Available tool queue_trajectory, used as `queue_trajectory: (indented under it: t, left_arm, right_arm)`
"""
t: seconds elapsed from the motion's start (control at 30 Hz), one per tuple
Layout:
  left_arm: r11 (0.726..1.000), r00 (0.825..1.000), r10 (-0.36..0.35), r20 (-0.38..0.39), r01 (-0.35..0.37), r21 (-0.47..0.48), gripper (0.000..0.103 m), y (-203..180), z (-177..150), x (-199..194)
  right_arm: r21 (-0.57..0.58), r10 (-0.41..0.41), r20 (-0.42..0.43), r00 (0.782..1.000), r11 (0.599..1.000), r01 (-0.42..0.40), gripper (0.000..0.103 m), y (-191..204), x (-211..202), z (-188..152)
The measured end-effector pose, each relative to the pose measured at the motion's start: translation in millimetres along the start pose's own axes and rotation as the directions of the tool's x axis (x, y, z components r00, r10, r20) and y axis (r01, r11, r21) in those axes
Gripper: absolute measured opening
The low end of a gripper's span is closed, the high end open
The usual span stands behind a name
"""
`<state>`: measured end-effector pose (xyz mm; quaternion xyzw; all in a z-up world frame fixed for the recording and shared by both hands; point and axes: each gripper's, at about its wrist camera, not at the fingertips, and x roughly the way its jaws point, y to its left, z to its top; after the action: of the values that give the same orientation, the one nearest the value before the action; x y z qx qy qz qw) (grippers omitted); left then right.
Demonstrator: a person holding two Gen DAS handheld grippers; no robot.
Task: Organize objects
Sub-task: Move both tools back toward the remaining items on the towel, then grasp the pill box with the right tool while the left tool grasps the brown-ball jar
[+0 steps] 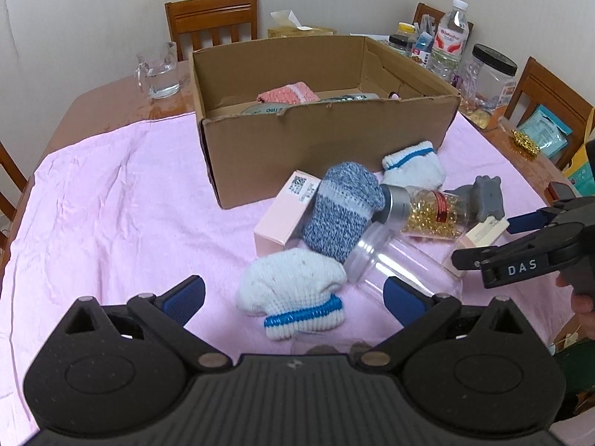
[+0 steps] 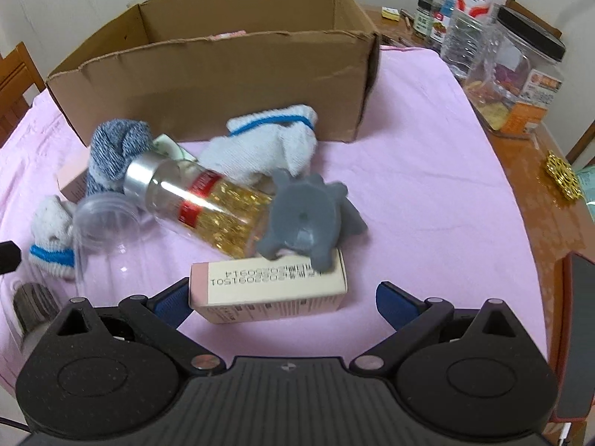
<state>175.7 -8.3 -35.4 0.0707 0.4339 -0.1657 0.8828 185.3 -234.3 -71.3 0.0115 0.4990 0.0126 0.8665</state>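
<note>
The sorting looks partly done: the cardboard box (image 1: 327,137) in the upper middle of the left wrist view already holds a pink knitted piece (image 1: 288,93) and what may be a round tin, though that one is mostly hidden. Left on the pink cloth (image 1: 111,193), lower right of centre, lie a grey-blue sock (image 1: 340,210), two white socks, a clear jar (image 1: 394,264), a bottle of gold capsules (image 2: 208,204), a grey toy (image 2: 308,219) and two pink cartons. The left gripper (image 1: 293,297) spreads wide, empty, around the nearer white sock (image 1: 293,297). The right gripper (image 2: 282,301) is wide too, its left pad touching the pale carton (image 2: 267,286), not yet clamped.
</note>
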Motion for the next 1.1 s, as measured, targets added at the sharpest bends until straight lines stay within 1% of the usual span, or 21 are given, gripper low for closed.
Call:
queue_trajectory:
  t: [0.17,0.3,0.37,0.57,0.73,0.93,1.03,1.1]
  left_arm:
    - [1.0,1.0,-0.003,0.003,0.003,-0.006,0.102,-4,-7,-6]
    - [0.999,1.0,-0.026,0.005,0.027,-0.021,0.102,-7,-16,-12]
    - [0.999,0.999,-0.035,0.005,0.035,-0.024,0.102,-8,-21,-14]
    - [0.999,0.999,-0.046,0.001,0.046,-0.01,0.102,-17,-40,-20]
    - [0.997,0.997,-0.07,0.009,0.07,-0.021,0.102,-23,-56,-23]
    - [0.998,0.999,-0.034,-0.002,0.034,-0.057,0.102,-30,-78,-10]
    - [0.999,1.0,0.004,0.006,-0.004,-0.055,0.102,-33,-85,0]
    - [0.999,0.999,0.026,0.019,-0.026,-0.03,0.102,-36,-89,4]
  right_arm:
    - [-0.025,-0.024,-0.003,1.0,0.999,0.024,0.103,-10,1,-11]
    - [-0.031,-0.006,-0.008,1.0,0.999,0.006,0.103,-20,6,-18]
    - [-0.064,-0.009,0.012,1.0,0.998,0.01,0.103,-20,6,-22]
    - [-0.12,0.032,0.066,0.997,0.992,-0.024,0.103,-24,4,-31]
    - [-0.139,0.047,0.103,0.994,0.99,-0.033,0.103,-26,4,-35]
    - [-0.144,0.055,0.143,0.988,0.989,-0.035,0.103,-26,1,-42]
    - [-0.16,0.07,0.152,0.986,0.986,-0.046,0.103,-27,1,-43]
    - [-0.177,0.083,0.151,0.985,0.983,-0.056,0.103,-25,0,-45]
